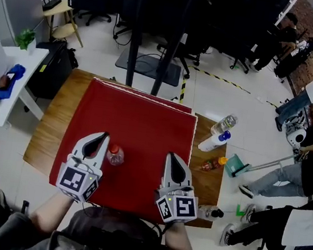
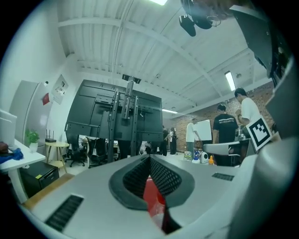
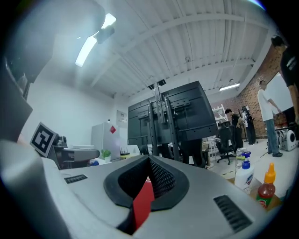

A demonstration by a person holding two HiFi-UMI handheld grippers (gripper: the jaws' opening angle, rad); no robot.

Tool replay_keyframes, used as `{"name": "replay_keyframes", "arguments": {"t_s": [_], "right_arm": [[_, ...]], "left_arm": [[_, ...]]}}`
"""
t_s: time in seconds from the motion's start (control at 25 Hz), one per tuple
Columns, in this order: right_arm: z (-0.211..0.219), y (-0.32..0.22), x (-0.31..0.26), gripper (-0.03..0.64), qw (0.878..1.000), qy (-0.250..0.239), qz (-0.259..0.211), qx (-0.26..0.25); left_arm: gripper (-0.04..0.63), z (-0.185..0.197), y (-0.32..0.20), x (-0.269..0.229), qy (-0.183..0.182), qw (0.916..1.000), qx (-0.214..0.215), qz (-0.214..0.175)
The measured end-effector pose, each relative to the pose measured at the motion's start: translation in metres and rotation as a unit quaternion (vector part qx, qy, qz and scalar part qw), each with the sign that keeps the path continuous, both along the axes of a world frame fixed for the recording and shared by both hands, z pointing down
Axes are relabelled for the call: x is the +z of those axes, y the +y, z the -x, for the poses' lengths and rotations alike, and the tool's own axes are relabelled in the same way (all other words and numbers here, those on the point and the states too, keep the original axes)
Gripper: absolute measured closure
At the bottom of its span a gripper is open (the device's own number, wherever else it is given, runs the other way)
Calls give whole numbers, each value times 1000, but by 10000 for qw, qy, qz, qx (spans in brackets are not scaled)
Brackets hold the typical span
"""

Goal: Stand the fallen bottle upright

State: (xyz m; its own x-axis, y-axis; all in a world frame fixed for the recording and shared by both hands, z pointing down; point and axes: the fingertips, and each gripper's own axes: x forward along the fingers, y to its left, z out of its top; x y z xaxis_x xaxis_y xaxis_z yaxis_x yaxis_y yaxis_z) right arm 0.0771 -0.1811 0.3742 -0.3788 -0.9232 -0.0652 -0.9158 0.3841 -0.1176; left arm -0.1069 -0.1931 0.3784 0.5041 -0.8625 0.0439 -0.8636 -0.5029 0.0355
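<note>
Bottle: the bottle (image 1: 114, 155) with the red cap stands up on the red cloth (image 1: 141, 113), on the side near the person.
Left gripper: the left gripper (image 1: 101, 137) is closed tight with nothing in it. It is just left of the bottle and does not hold it.
Right gripper: the right gripper (image 1: 173, 156) is closed too, and empty. It is further off, to the right of the bottle.
Worktop: the wooden worktop (image 1: 49, 127) lies under the cloth and shows at both sides.
Right edge: a clear bottle (image 1: 224, 124), a white bottle (image 1: 213, 142) with a blue cap and a small bottle (image 1: 213, 164) with an orange cap are there, off the cloth.
</note>
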Motion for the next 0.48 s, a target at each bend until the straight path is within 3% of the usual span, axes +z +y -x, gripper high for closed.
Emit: {"name": "replay_keyframes", "arguments": {"t_s": [0.48], "right_arm": [[16, 14, 4, 609, 9994, 170, 38, -303]], "left_arm": [[569, -20, 20, 10, -166, 9984, 156, 518]]}}
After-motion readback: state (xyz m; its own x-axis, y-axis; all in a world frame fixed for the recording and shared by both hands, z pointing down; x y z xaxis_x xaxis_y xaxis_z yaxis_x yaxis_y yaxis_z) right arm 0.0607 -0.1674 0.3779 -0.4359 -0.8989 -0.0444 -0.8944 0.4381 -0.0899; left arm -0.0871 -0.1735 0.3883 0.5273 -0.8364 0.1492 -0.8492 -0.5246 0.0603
